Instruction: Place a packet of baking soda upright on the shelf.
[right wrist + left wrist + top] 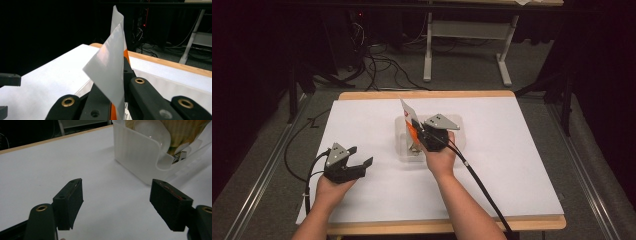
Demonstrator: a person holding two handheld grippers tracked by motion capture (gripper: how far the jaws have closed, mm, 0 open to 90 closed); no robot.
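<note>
The right tool (418, 131) is clenched on a thin white packet (409, 111) with an orange edge, pinching it near its lower end so the sheet stands up and slightly tilted above the jaws. In the right gripper view the packet (110, 72) rises straight out from between the two black jaws, its white face bent into a soft fold and an orange strip showing just behind it. The tool hangs directly over a clear plastic bin (404, 150) that sits on the white worktop (512, 165); the packet's bottom end is at or just above the bin's rim, though I cannot tell whether it touches anything inside.

The left tool (360, 161) is released, its jaws spread wide with nothing between them, and rests low over the worktop, well apart from the right tool and off to the bin's side. In the left gripper view the bin (137, 155) stands ahead of the open jaws and toward the right-hand one, near but not touching, with a translucent wall and some yellowish and pale contents behind it that are too blurred to name.
</note>
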